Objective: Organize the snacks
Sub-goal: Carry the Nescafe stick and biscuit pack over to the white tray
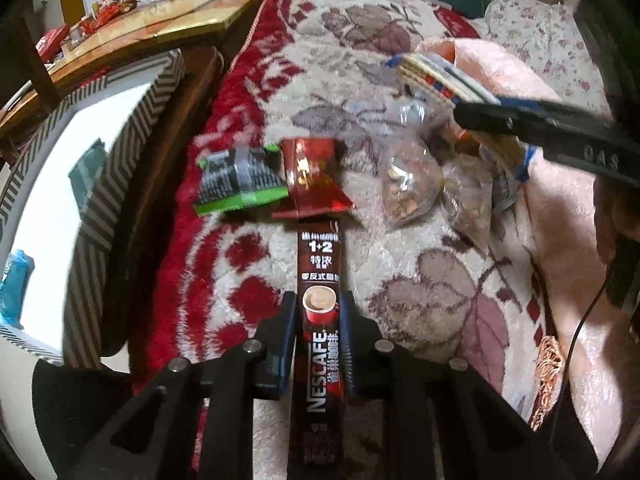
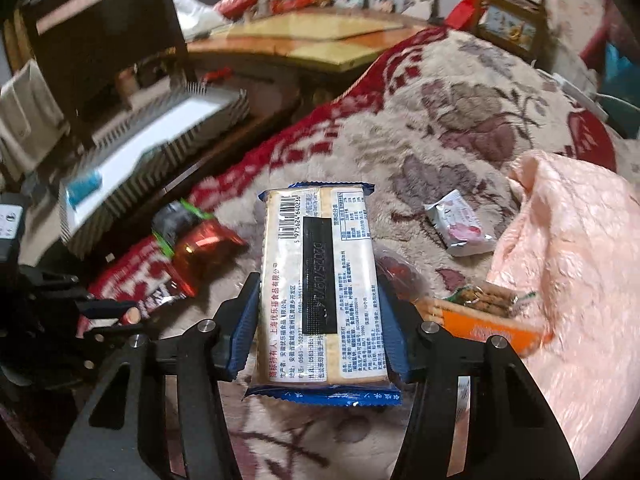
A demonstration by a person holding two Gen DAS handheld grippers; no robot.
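My left gripper (image 1: 318, 304) is shut on a red Nescafe coffee stick (image 1: 320, 320) and holds it just above the floral blanket. Beyond it lie a green-black packet (image 1: 236, 180), a red foil packet (image 1: 312, 180) and clear bags of nuts (image 1: 408, 184). My right gripper (image 2: 318, 292) is shut on a blue-edged cracker pack (image 2: 320, 280), held above the blanket; that gripper and the pack (image 1: 436, 76) also show in the left wrist view at upper right. A striped box (image 1: 100, 184) with a white inside stands left, holding a blue packet (image 2: 84, 188).
A pink quilt (image 2: 580, 280) lies at the right. A silver-pink packet (image 2: 460, 228) and an orange snack pack (image 2: 492, 324) lie on the blanket (image 2: 460, 120). A wooden table (image 2: 304, 44) with clutter stands behind the box.
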